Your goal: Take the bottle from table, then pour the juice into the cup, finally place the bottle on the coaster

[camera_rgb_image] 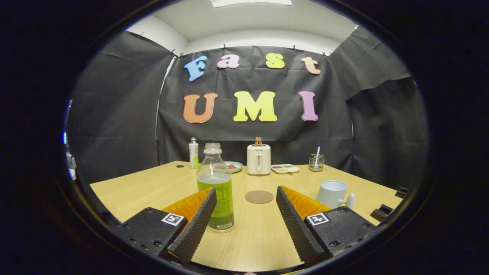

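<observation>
A clear uncapped bottle (216, 187) with a green label and pale juice in its upper part stands upright on the wooden table (153, 187). It is right by my left finger, partly behind that finger's tip. My gripper (246, 193) is open, its fingers spread wide with nothing pressed between them. A round brown coaster (259, 196) lies flat just ahead, between the fingertips. A white cup (333, 194) with a handle stands to the right, just beyond my right finger.
Along the table's far edge stand a small green-labelled bottle (194, 153), a plate (233, 166), a white toaster (258, 159), a flat tray of food (284, 168) and a wire holder (316, 161). Black clamps (382, 211) grip the right edge.
</observation>
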Tool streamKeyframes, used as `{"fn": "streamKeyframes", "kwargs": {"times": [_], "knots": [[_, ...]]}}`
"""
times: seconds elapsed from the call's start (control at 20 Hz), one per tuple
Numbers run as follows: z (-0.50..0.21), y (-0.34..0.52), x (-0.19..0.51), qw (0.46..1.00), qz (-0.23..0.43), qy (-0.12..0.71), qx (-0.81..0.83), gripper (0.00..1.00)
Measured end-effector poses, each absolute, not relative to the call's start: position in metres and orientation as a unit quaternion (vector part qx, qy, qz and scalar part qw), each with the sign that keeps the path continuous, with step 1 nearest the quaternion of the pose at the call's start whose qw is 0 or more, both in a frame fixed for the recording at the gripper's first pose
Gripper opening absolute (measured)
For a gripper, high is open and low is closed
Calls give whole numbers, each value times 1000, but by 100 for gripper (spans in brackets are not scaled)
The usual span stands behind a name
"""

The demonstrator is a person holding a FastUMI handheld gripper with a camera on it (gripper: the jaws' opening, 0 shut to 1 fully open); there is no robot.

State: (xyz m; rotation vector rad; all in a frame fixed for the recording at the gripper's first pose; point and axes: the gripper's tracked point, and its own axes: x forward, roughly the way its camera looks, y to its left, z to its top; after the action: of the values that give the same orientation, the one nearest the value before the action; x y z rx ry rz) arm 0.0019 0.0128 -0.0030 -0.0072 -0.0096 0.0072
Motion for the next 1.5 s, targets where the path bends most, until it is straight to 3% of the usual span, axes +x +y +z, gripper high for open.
{"fn": "streamKeyframes", "kwargs": {"times": [0.9,1.5], "knots": [[-20,47,19,998,59,19,-19,100],[-68,61,66,989,39,143,-26,100]]}}
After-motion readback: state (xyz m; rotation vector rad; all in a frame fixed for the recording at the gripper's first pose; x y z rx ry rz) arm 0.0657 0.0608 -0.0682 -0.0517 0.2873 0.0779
